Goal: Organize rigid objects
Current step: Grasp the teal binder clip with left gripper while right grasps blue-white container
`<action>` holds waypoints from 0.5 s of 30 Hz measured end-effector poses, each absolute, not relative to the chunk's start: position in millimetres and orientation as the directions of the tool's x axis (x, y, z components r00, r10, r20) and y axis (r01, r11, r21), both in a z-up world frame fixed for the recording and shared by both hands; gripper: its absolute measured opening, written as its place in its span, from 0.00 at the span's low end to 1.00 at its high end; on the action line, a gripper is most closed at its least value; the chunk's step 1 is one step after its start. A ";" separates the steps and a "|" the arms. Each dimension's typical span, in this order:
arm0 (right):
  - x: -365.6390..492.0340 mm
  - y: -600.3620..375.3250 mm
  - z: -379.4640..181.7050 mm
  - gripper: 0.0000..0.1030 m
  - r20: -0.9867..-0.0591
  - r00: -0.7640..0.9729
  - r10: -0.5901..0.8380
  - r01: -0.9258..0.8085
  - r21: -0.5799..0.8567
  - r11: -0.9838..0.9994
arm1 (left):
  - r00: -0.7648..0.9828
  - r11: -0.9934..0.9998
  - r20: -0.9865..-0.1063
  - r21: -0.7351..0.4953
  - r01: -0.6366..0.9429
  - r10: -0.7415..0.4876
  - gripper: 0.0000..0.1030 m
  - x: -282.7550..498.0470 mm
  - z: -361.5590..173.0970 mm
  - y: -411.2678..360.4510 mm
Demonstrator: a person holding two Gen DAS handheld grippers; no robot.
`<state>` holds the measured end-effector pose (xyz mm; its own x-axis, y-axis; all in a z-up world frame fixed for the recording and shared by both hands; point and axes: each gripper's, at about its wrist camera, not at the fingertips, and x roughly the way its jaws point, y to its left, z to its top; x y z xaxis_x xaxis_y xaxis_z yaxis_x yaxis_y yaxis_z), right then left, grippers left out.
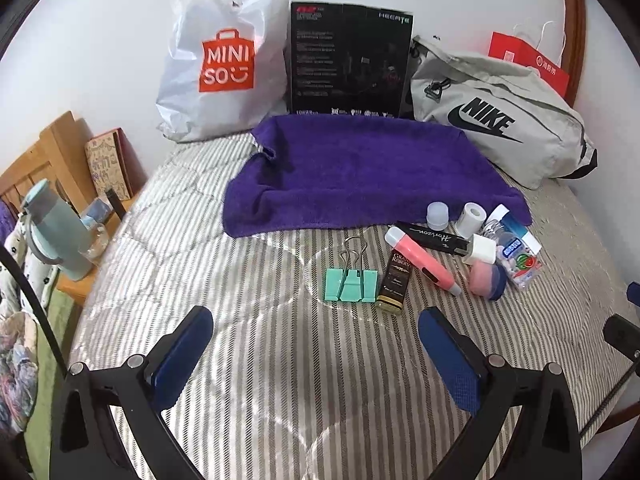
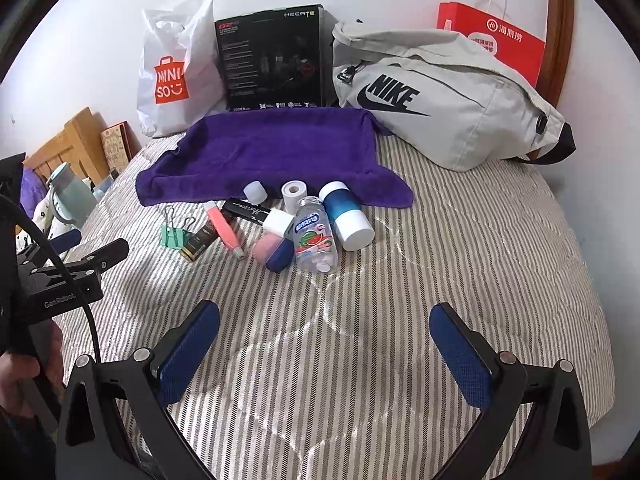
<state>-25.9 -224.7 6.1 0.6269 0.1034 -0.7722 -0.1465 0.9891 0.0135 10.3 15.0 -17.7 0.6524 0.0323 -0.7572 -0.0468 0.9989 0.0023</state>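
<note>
A striped bed (image 2: 460, 240) carries a purple towel (image 2: 272, 152). At the towel's 6 o'clock edge lies a cluster: blue-white bottle (image 2: 346, 216), pink marker (image 2: 224, 226), green clip (image 1: 352, 280). Left hand-held gripper (image 1: 316, 344) and right hand-held gripper (image 2: 324, 340) both gape wide, holding nothing.

A striped quilted bed (image 2: 460, 264) is seen ahead of both claws. Directly on it are laid a purple towel (image 2: 276, 152), a green binder clip (image 1: 352, 280), a pink tube (image 1: 424, 264), a clear bottle (image 2: 316, 236) and, beyond the towel, a grey Nike bag (image 2: 448, 100).
</note>
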 end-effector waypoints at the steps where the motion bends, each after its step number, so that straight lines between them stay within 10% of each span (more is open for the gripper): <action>1: -24.6 -226.0 4.6 1.00 -0.773 0.626 0.103 -0.145 0.014 0.989 | 0.647 0.999 -0.762 -0.003 -0.045 0.027 1.00 14.4 -21.6 15.5; 15: 0.0 -238.3 -22.7 1.00 -0.800 0.582 0.150 -0.150 0.076 0.986 | 0.589 1.000 -0.808 -0.018 -0.015 -0.006 1.00 64.2 -60.1 15.1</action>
